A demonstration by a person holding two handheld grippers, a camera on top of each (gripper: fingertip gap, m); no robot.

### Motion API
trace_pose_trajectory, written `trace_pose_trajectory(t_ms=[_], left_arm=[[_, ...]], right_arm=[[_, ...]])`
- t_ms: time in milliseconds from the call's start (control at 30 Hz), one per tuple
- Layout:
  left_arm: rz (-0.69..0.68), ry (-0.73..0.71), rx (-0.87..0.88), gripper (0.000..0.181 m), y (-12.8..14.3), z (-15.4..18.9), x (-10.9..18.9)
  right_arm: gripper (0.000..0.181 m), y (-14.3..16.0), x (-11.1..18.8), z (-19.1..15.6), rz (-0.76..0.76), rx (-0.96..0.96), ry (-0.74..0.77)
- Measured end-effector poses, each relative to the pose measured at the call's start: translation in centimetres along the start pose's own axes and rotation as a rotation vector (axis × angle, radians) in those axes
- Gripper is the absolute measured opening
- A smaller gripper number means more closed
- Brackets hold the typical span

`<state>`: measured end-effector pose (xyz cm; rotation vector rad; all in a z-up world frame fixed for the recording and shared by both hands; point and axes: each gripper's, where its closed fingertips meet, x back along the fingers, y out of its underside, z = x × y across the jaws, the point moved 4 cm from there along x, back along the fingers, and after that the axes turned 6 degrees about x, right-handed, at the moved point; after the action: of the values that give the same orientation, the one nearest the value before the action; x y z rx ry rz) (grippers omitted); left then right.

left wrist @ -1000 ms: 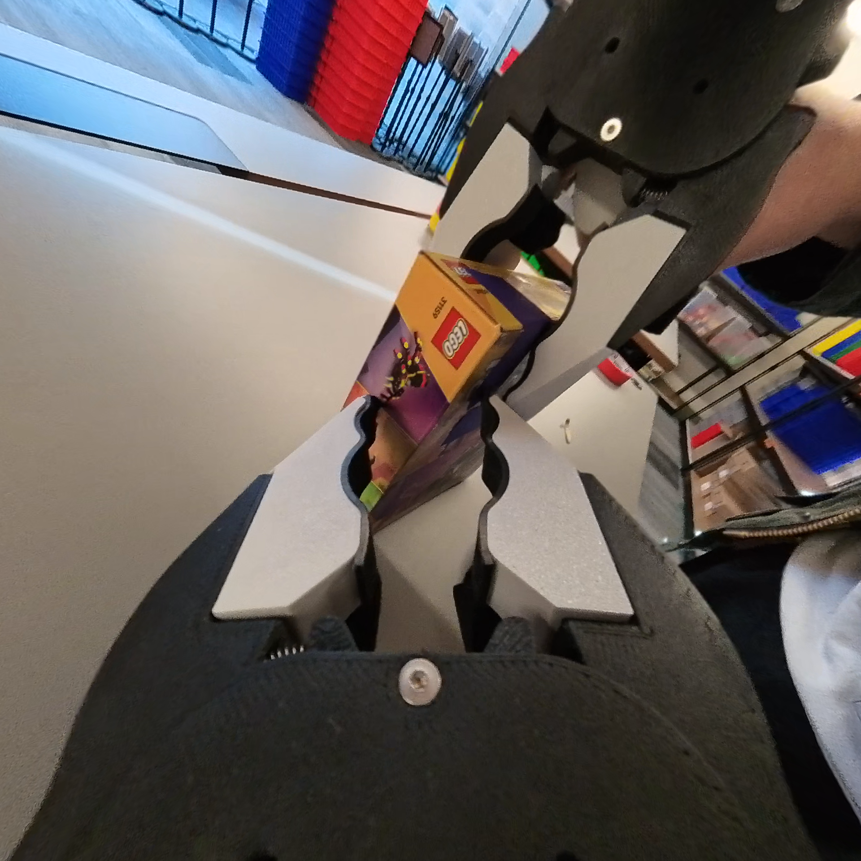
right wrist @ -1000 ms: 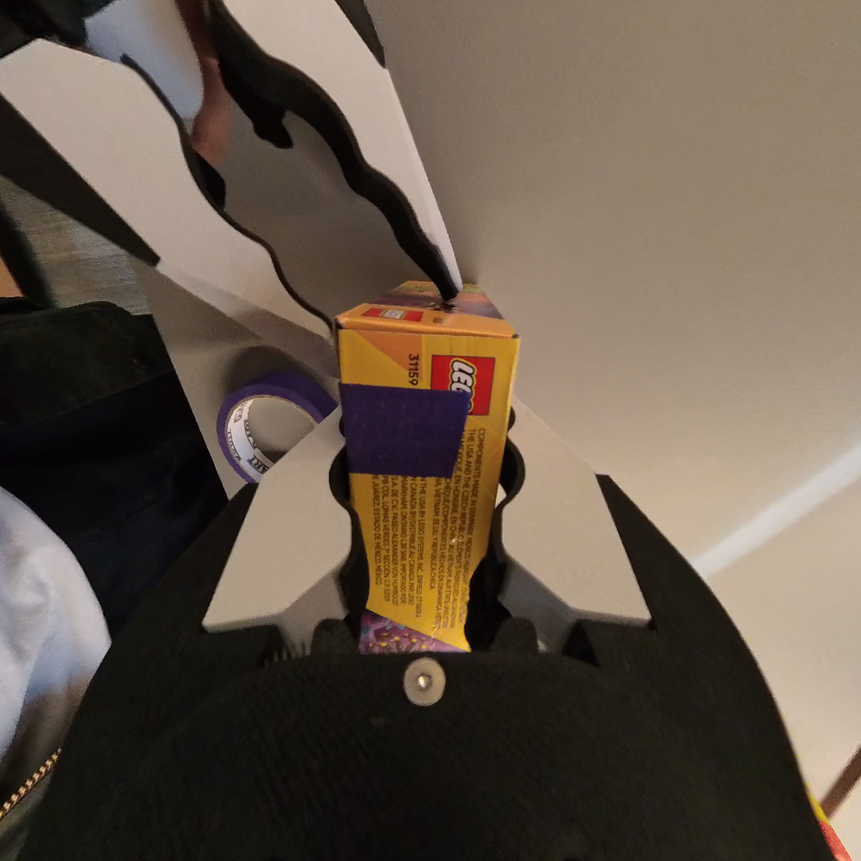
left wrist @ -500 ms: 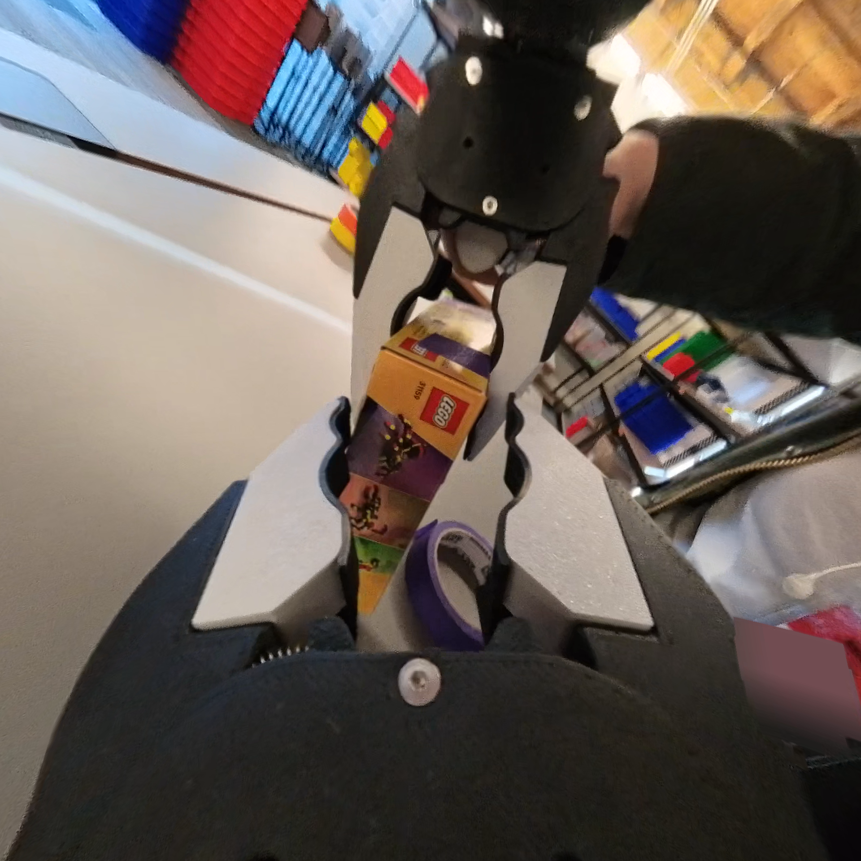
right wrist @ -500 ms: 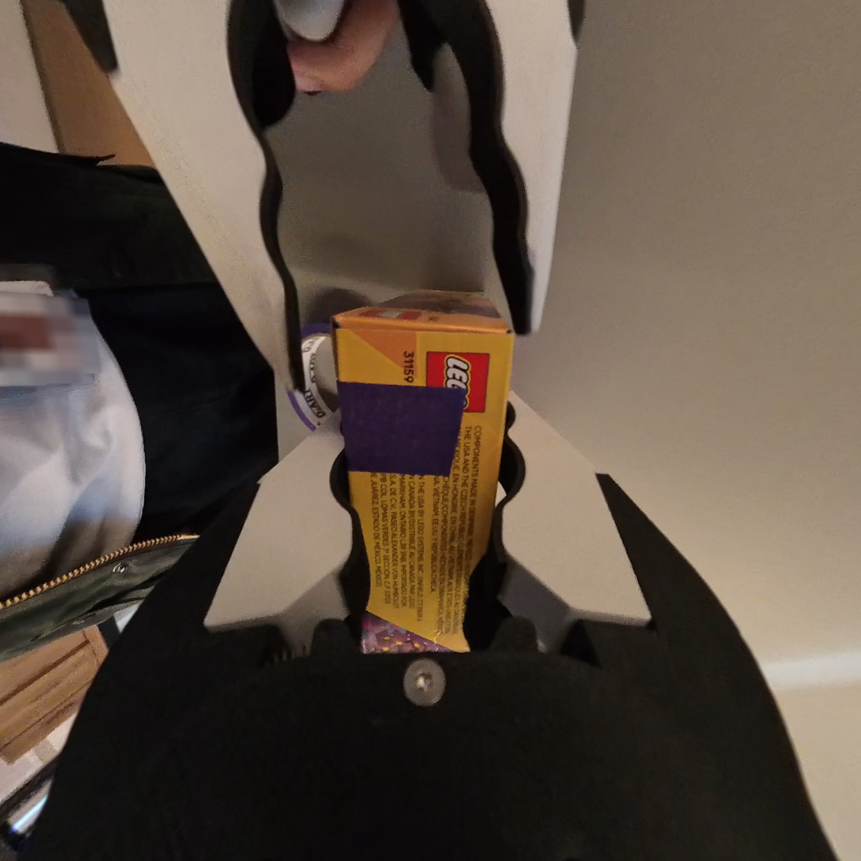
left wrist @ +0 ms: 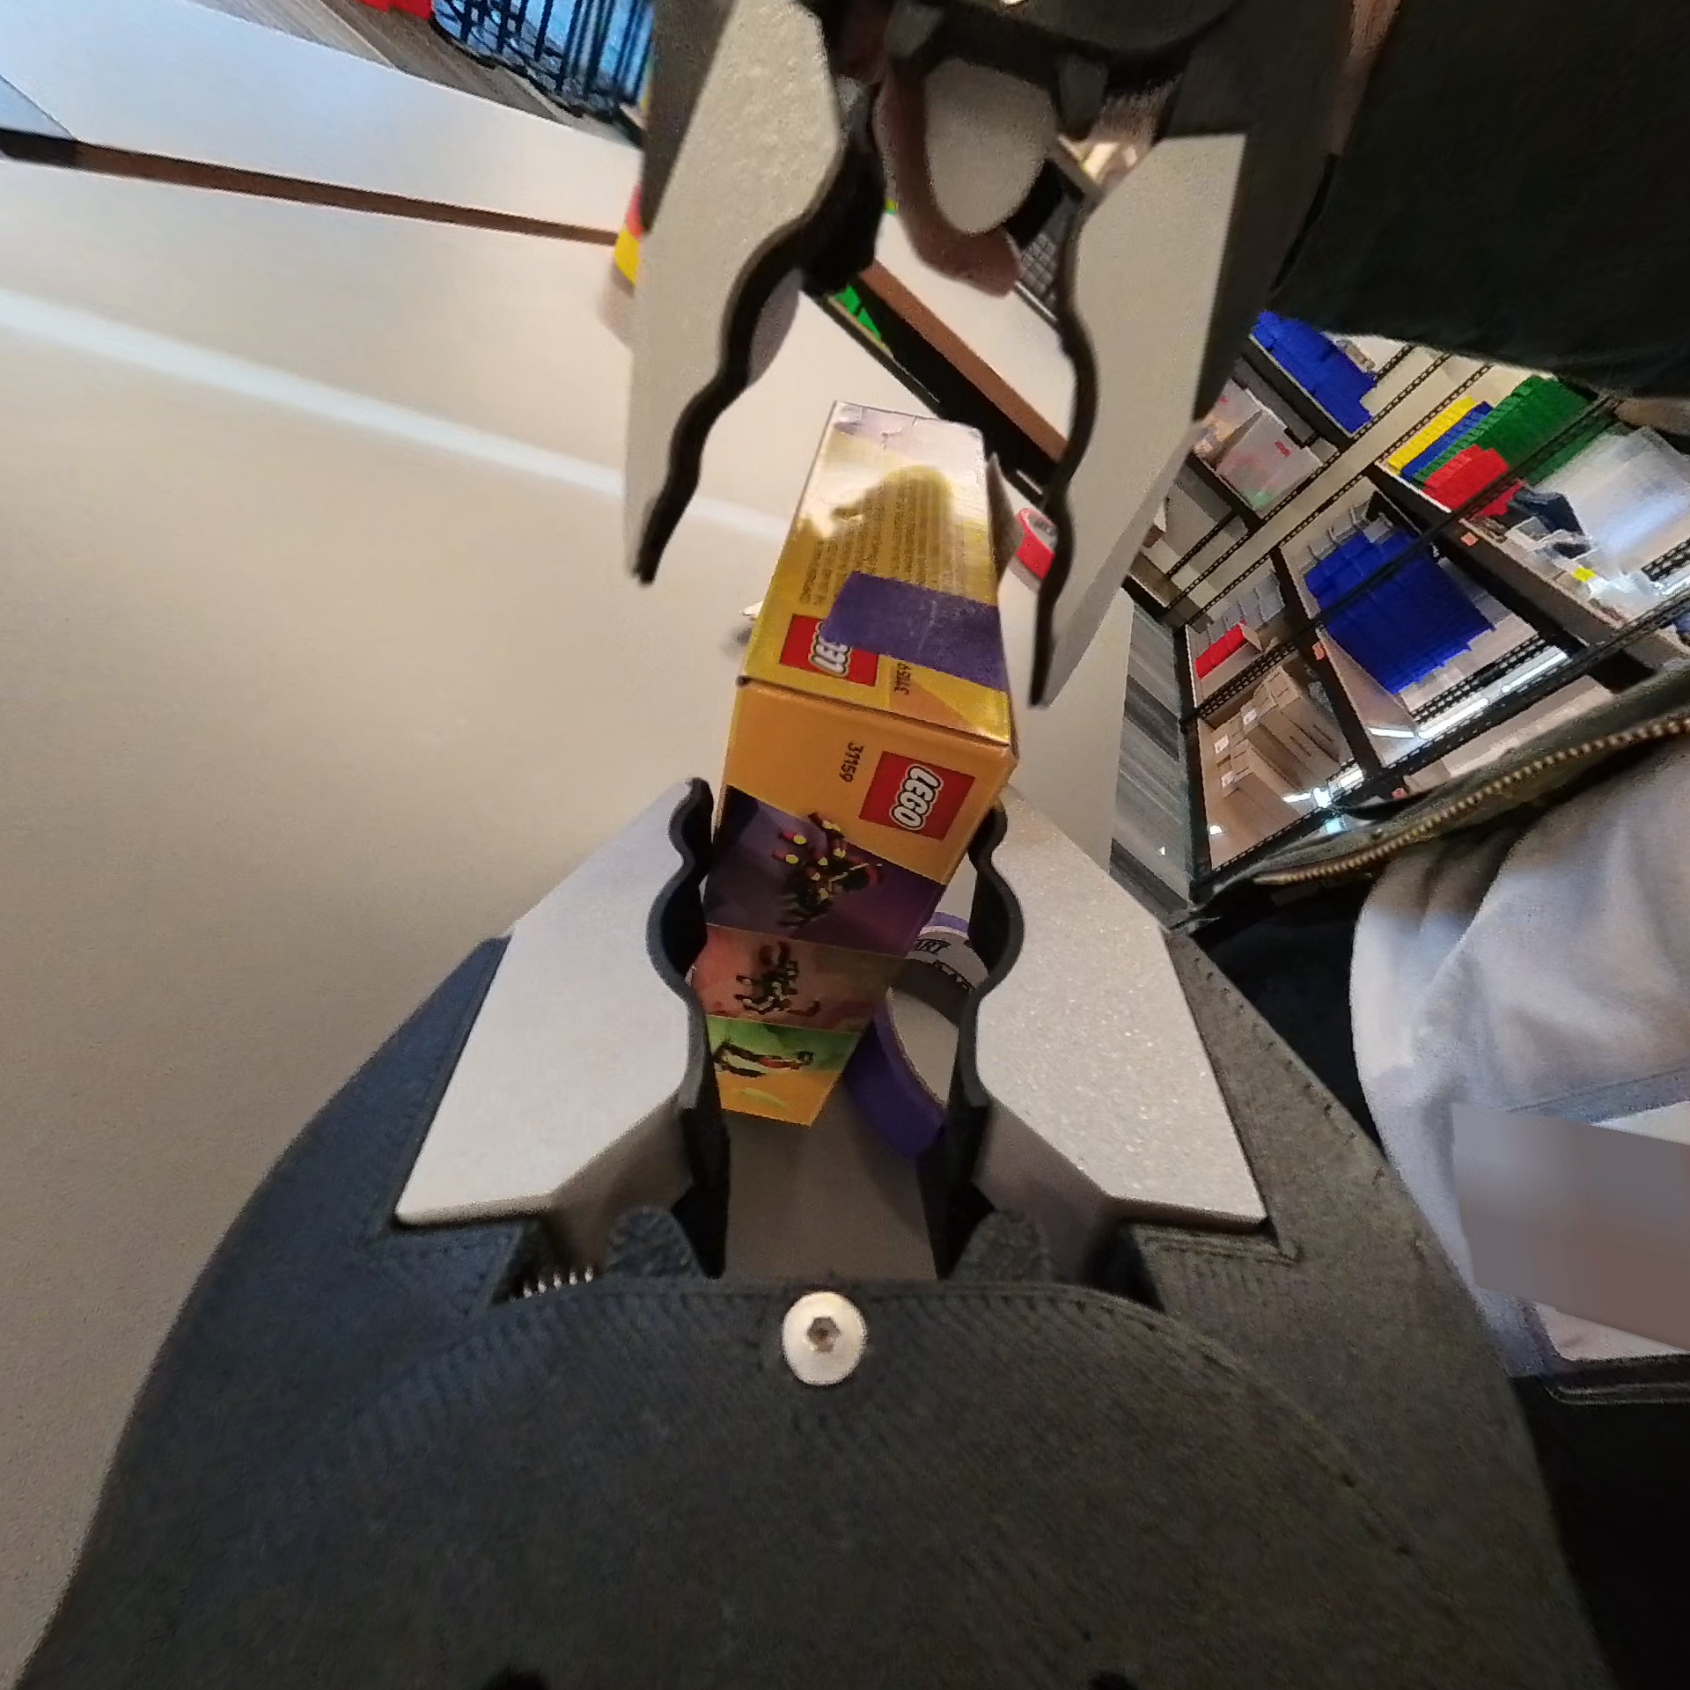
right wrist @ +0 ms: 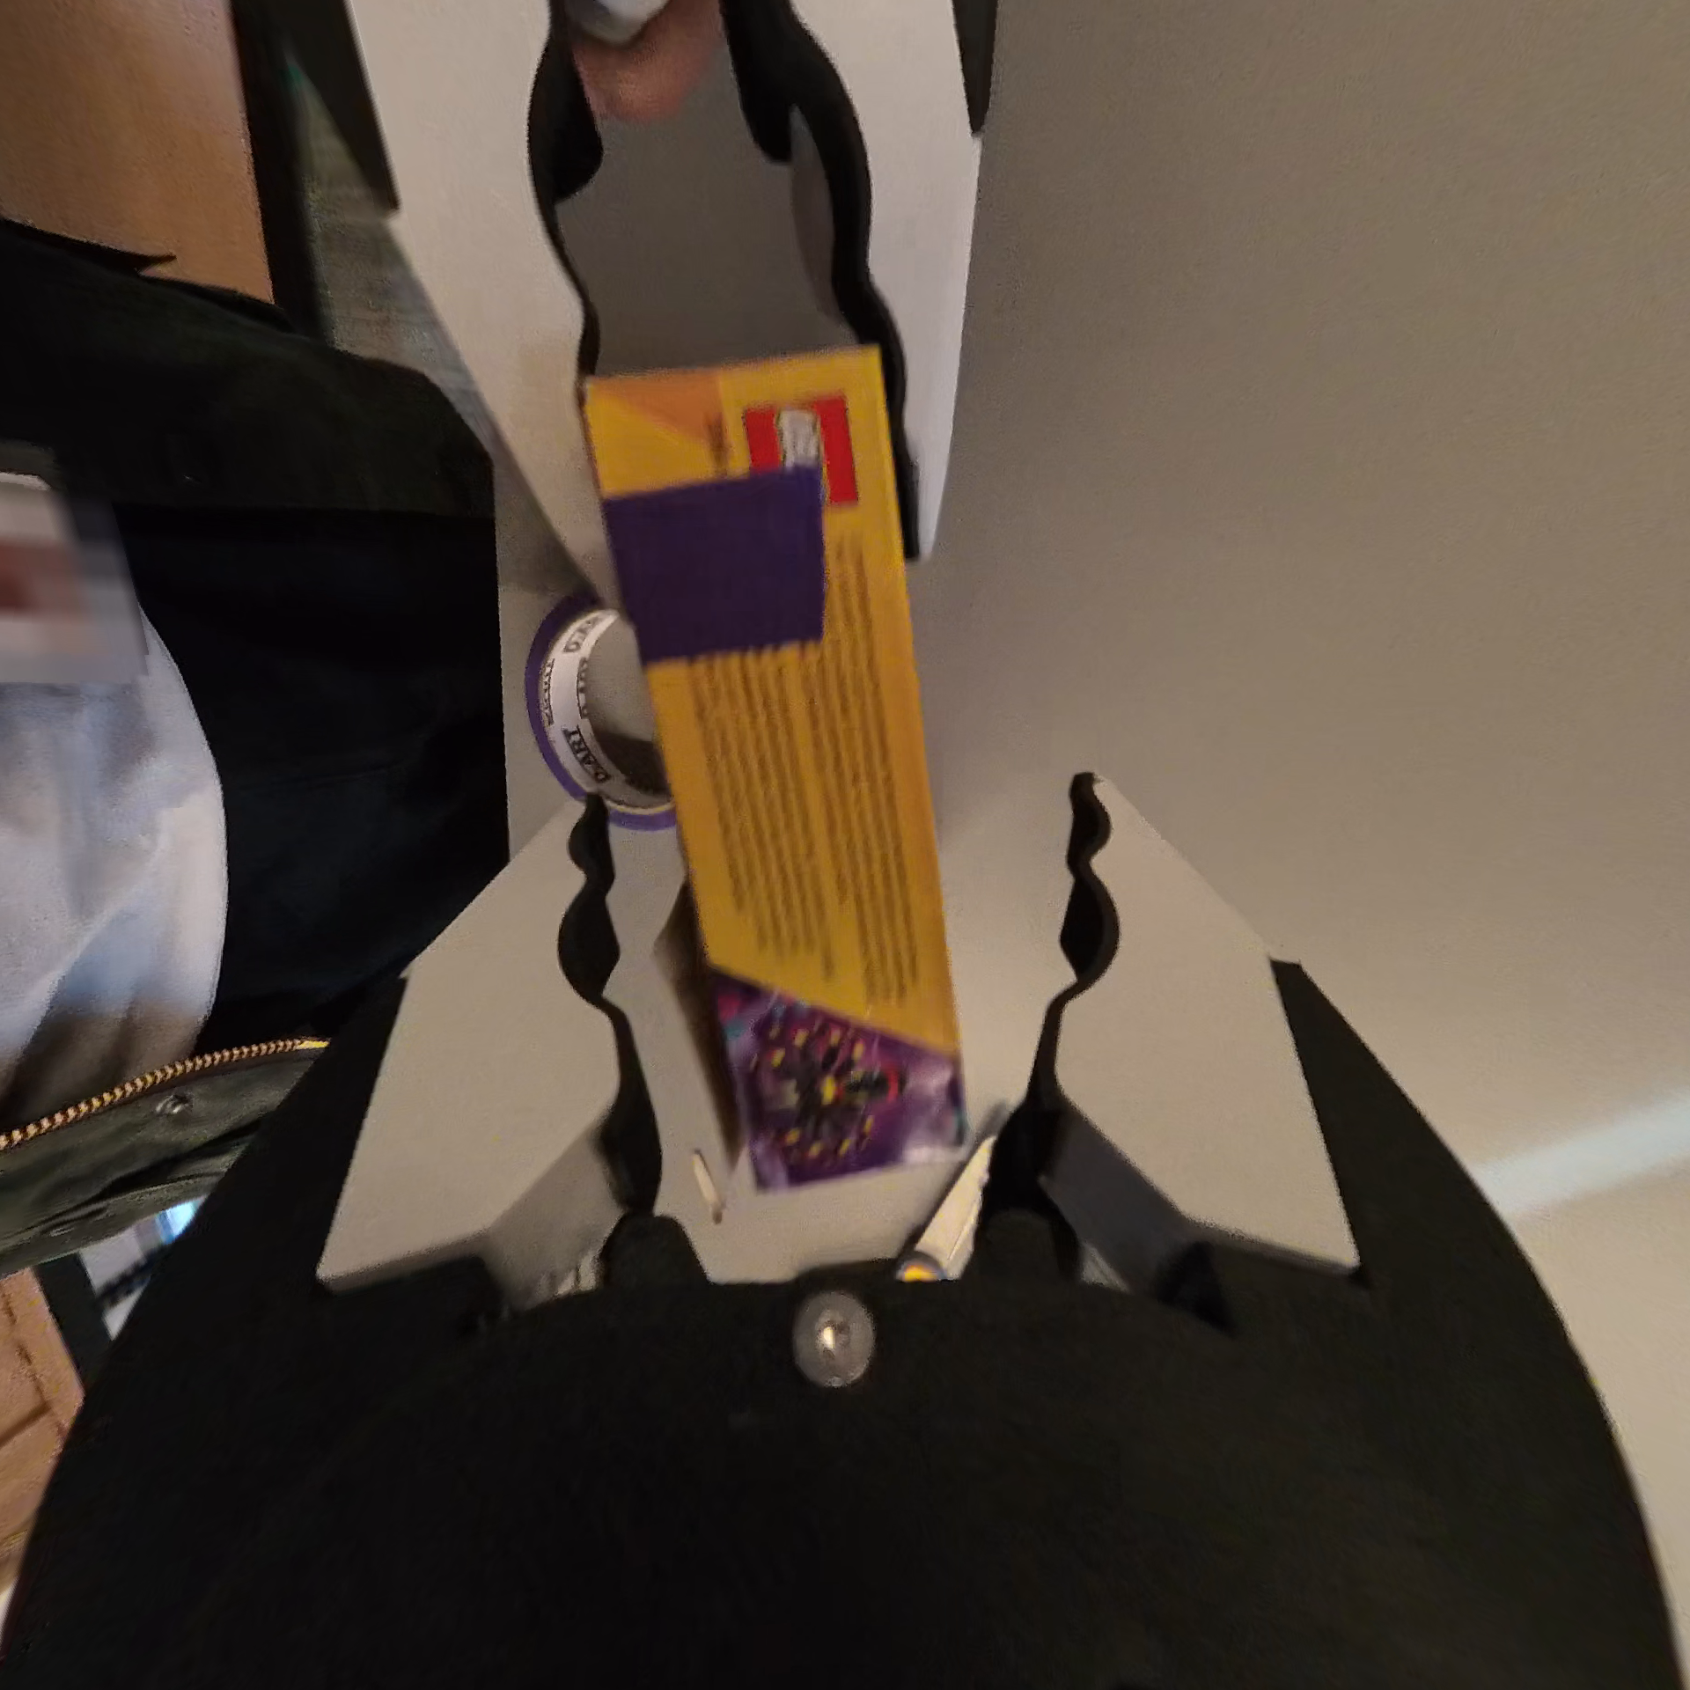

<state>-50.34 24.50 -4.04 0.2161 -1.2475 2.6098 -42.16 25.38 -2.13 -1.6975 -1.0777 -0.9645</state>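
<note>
- Yellow-and-purple cardboard toy box (left wrist: 864,823), centre of the left wrist view, is pinched at its near end by the left hand-held gripper (left wrist: 837,828); its long axis runs away towards the right hand-held gripper (left wrist: 841,631), spread wide at upper centre around the far end without touching it.
- A purple tape roll (left wrist: 901,1088) sits just behind, on the pale table (left wrist: 274,732).
- Right wrist view: the box (right wrist: 805,732) stands lengthwise between the spread fingers (right wrist: 512,1024), clear of both; tape roll (right wrist: 567,713) centre left.
</note>
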Motion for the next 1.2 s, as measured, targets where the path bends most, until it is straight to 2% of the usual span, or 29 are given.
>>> trace_pose_trajectory(t_ms=[67,200,267,333,367,400,433,500,667,833,967,1067,1133,1167,1200], left_arm=[[-0.004,-0.001,0.012,0.054,-0.1,-0.3,0.1],[-0.007,0.008,0.042,0.053,-0.4,-1.0,0.1],[-0.004,0.02,0.07,0.053,-0.6,-1.5,0.0],[0.003,0.029,0.098,0.053,-0.8,-2.1,0.0],[0.007,0.034,0.105,0.053,-0.9,-2.2,-0.1],[0.01,0.04,0.108,0.053,-1.0,-2.3,-0.2],[0.009,0.047,0.109,0.053,-1.1,-2.4,-0.3],[-0.015,0.036,0.107,0.053,-1.0,-2.6,-0.6],[-0.146,-0.001,0.097,0.061,-0.1,-2.5,-2.4],[-0.187,-0.043,-0.019,0.058,-0.1,-1.9,-2.6],[-0.237,-0.033,-0.024,0.066,-0.3,-0.9,-2.0],[-0.193,-0.002,0.009,0.069,-1.3,0.1,-0.8],[-0.127,0.025,0.048,0.064,-2.2,0.8,0.2],[-0.083,0.05,0.082,0.059,-2.8,1.3,0.7],[-0.053,0.053,0.116,0.044,-3.1,1.4,1.2]], right_arm=[[0.108,1.3,1.1,-0.1,0.057,-0.048,0.029],[0.121,4.6,2.3,1.0,0.285,-0.231,0.142],[0.118,5.7,1.3,1.1,0.441,-0.373,0.094],[0.109,6.5,-0.4,0.9,0.51,-0.45,0.044],[0.108,6.6,-1.4,0.8,0.523,-0.477,0.023],[0.099,6.6,-2.3,0.7,0.525,-0.493,0.004],[0.077,6.5,-3.0,0.4,0.526,-0.498,-0.023],[0.063,6.4,-3.9,0.7,0.539,-0.529,-0.009],[0.061,5.9,-4.4,0.1,0.573,-0.519,-0.012],[0.061,6.2,-4.0,0.0,0.564,-0.476,0.041],[0.061,5.9,-3.7,-0.2,0.54,-0.39,0.145],[0.061,5.3,-3.7,-0.4,0.532,-0.335,0.235],[0.062,4.9,-3.8,-0.6,0.519,-0.294,0.308],[0.062,4.6,-4.0,-0.8,0.511,-0.275,0.337],[0.062,4.2,-4.2,-1.0,0.505,-0.255,0.364]])
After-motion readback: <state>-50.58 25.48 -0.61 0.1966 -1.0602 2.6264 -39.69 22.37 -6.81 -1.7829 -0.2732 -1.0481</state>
